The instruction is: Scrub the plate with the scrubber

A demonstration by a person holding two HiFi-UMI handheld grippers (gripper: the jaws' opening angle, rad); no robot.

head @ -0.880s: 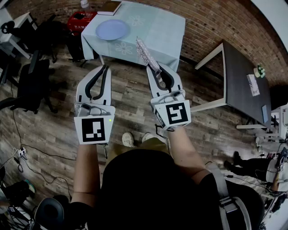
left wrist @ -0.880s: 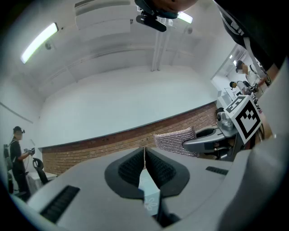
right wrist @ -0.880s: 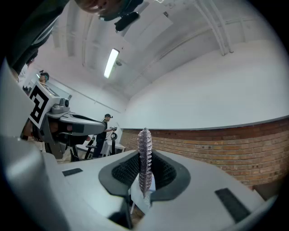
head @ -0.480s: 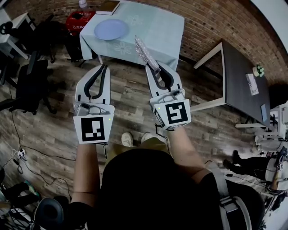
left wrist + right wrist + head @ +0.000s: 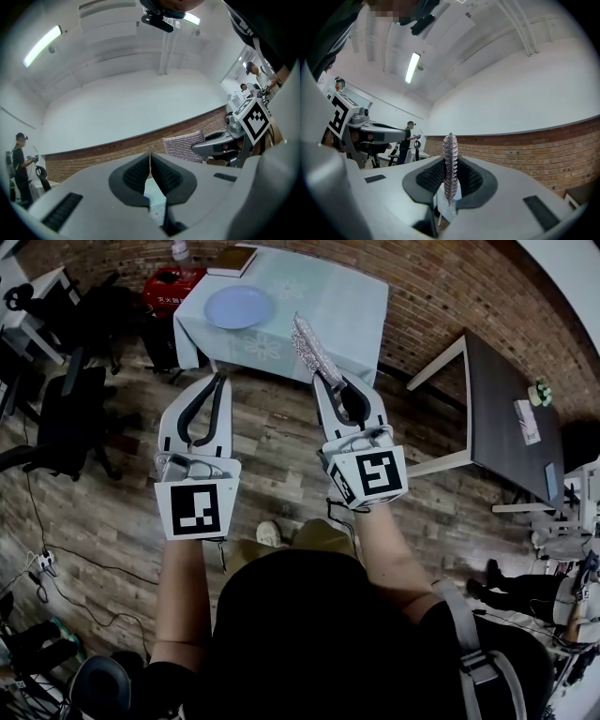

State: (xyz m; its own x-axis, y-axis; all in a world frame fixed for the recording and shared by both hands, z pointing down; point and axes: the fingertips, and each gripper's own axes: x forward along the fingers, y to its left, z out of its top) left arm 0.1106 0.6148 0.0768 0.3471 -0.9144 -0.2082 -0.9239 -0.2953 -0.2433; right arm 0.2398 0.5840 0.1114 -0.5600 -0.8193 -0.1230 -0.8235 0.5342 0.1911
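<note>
Brick wall and wood-plank floor, with a table (image 5: 356, 296) under a pale patterned cloth at the far side. The plate (image 5: 239, 307) sits on the far left part of that cloth, light blue and empty, well away from both grippers, which are held up over the floor on the near side.

The right tongs (image 5: 330, 382) are clamped on the scrubber (image 5: 312, 351), a flat, sparkly, silvery pad. It's pinched edge-on by its near end, so most of it sticks out past the tips toward the table. The left tongs (image 5: 217, 382) are closed tip to tip with nothing between them.

As for handling, the scrubber looks light and soft. With that much free length I'd guess it folds over once it's pressed down, so a grip closer to the middle would probably give more push.

The plate looks stiff and smooth, maybe glazed, so likely slippery. Sitting on loose cloth, it could skate around or bunch the cloth under a scrub. I'd open the left tongs and pin it at the near rim, gently, since it may chip.

No scrubbing has started yet as far as I can tell.
</note>
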